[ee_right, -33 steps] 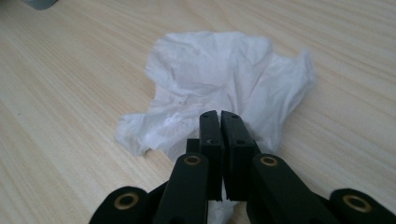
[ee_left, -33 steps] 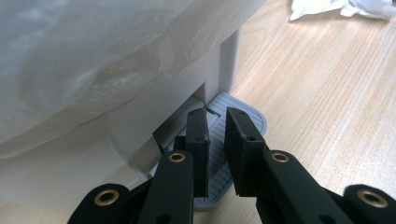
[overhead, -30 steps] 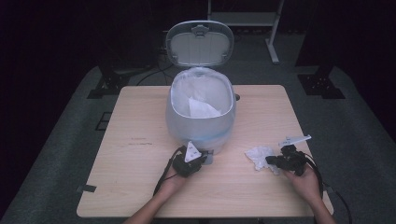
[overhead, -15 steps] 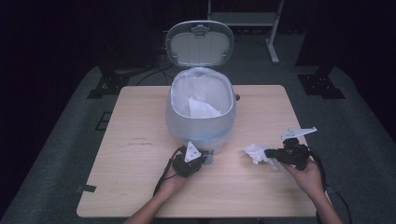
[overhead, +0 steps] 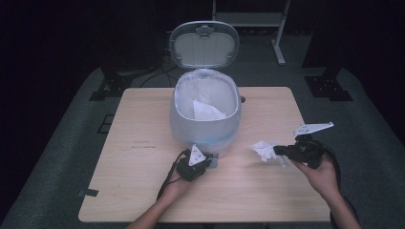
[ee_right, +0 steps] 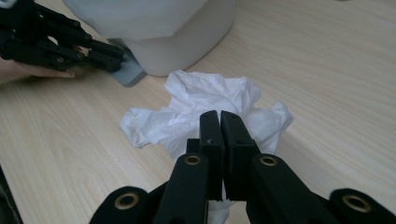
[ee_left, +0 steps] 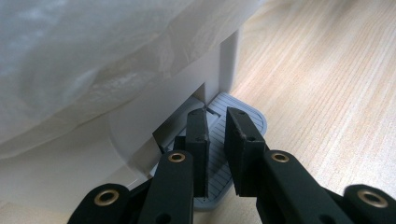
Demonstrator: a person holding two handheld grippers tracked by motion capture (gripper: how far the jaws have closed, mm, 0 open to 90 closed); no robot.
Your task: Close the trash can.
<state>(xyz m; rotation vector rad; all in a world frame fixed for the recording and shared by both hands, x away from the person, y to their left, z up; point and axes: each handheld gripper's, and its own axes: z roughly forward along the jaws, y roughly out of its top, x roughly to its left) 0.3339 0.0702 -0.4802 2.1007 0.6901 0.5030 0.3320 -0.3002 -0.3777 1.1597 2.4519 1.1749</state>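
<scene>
My R gripper [ee_right: 219,116] is clamped on the crumpled white tissue [overhead: 264,150], near the wood table's [overhead: 143,200] right edge. L gripper [ee_left: 215,116], jaws narrow, presses the bin's [overhead: 205,125] ribbed grey pedal [ee_left: 250,119].

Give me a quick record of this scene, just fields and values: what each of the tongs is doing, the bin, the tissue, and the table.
left tongs: jaws slightly apart, resting on the bin's grey pedal
right tongs: jaws shut on the crumpled tissue
bin: white, lid up, lined with a bag, paper inside
crumpled tissue: white, right of the bin, at table level; lifted or not, cannot tell
table: light wood
likely next move: tissue carried to the open bin
</scene>
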